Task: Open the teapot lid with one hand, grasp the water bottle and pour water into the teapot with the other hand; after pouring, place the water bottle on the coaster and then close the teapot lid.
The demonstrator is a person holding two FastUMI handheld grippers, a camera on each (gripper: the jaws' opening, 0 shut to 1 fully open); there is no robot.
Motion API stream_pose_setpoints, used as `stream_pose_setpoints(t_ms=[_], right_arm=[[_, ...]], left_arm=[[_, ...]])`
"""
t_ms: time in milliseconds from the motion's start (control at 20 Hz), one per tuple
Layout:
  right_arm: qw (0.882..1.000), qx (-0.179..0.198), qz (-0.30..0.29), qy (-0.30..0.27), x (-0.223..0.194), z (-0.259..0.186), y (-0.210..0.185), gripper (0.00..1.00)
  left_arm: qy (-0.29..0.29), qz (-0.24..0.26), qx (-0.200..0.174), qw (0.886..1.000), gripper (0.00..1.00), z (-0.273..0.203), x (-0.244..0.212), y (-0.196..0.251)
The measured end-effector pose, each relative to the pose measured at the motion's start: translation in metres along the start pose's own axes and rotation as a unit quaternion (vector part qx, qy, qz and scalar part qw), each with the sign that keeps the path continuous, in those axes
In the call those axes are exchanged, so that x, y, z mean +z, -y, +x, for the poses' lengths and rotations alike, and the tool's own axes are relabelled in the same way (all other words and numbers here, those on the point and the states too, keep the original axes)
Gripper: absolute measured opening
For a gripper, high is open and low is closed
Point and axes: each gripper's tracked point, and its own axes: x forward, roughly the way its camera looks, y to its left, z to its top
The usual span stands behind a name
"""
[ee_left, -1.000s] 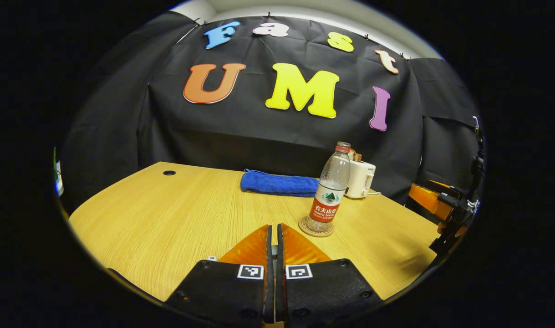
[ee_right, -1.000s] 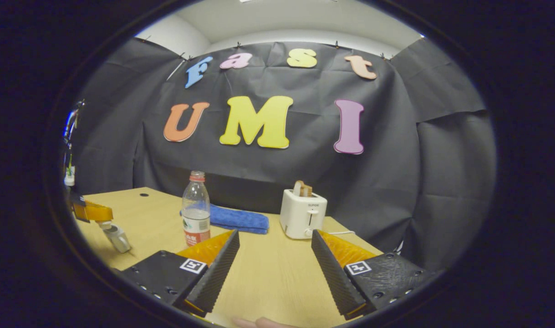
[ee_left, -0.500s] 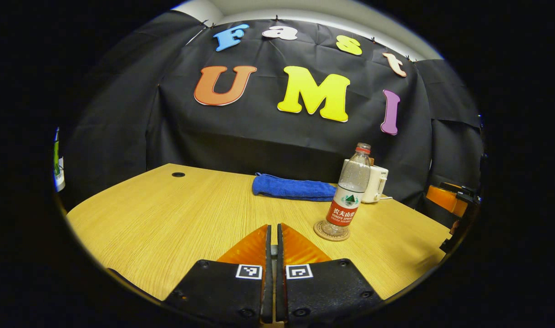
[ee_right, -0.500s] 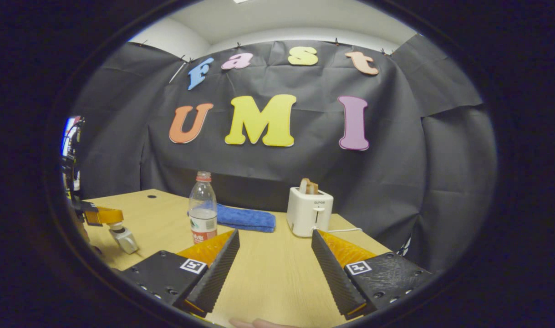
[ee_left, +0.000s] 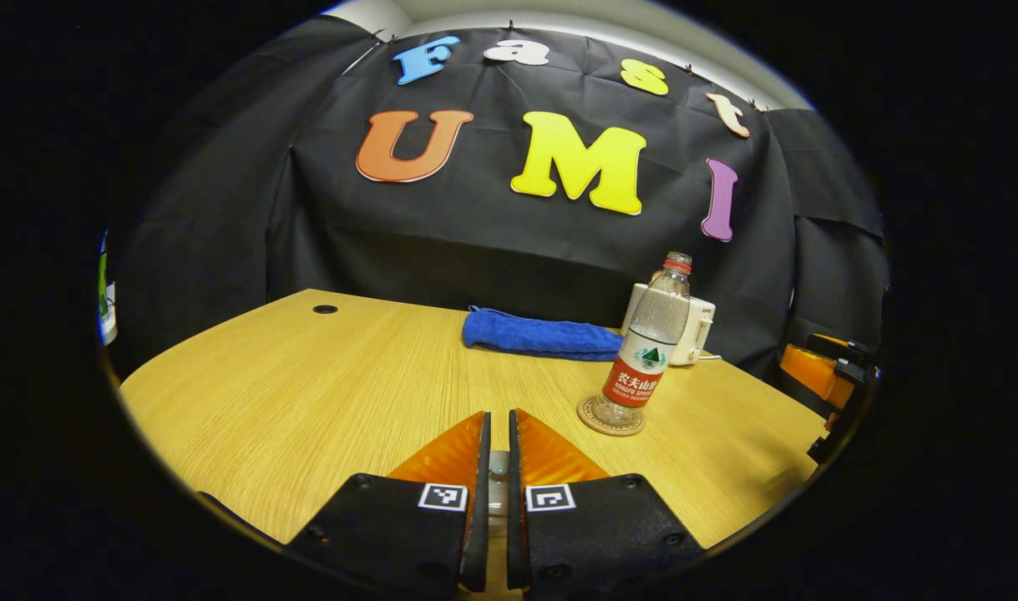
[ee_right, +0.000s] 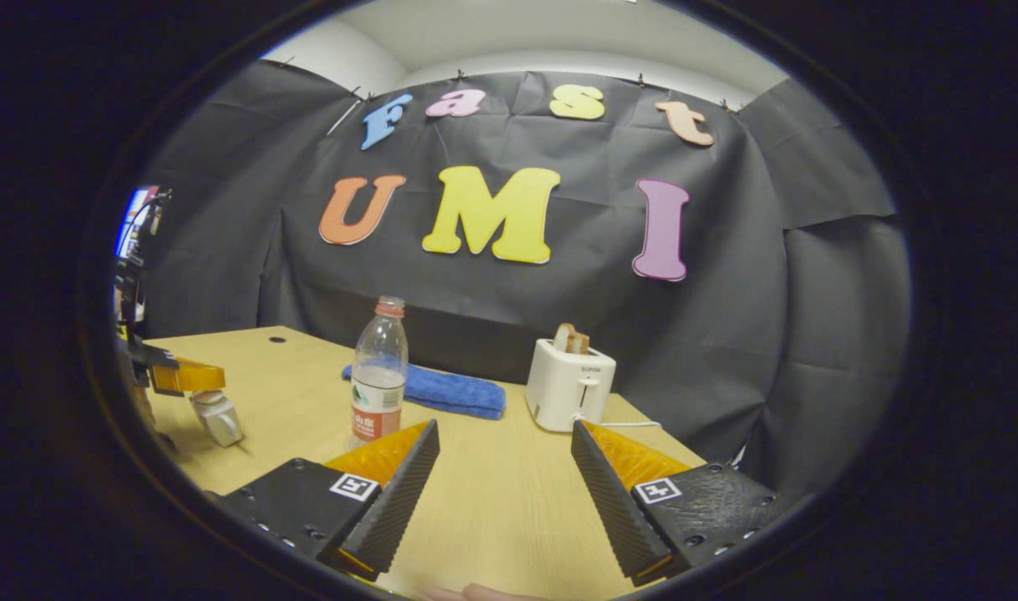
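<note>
The clear water bottle [ee_left: 642, 351] with a red label stands upright on the round coaster [ee_left: 610, 416], right of middle on the table. My left gripper [ee_left: 498, 415] is low at the table's near edge. Its jaws stand a narrow slit apart, with a grey metal piece, seemingly the teapot lid's knob [ee_left: 498, 472], between them. In the right gripper view the left gripper [ee_right: 179, 377] sits at the far left over a small silvery object [ee_right: 216, 417]. My right gripper [ee_right: 504, 427] is wide open and holds nothing, with the bottle [ee_right: 378, 384] beyond its left finger.
A blue cloth [ee_left: 538, 335] lies folded at the back of the wooden table [ee_left: 308, 392]. A white toaster [ee_right: 569, 384] with bread in it stands at the back right. The right gripper [ee_left: 817, 371] shows at the right edge of the left gripper view. A fingertip [ee_right: 475, 593] shows at the bottom.
The slit between the left jaws has widened a little. Both views have shifted slightly; the bottle stays on the coaster. The right gripper stays open.
</note>
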Motion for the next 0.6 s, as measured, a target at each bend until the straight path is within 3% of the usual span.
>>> stream_pose_setpoints(t_ms=[500, 600], right_arm=[[1.000, -0.005, 0.002, 0.004, 0.019, -0.018, -0.003, 0.98], [1.000, 0.000, 0.014, 0.006, 0.030, -0.029, -0.009, 0.95]], left_arm=[[0.010, 0.001, 0.015, 1.000, 0.27, -0.026, 0.030, 0.007], [0.028, 0.000, 0.032, 0.999, 0.29, -0.041, 0.049, 0.007]])
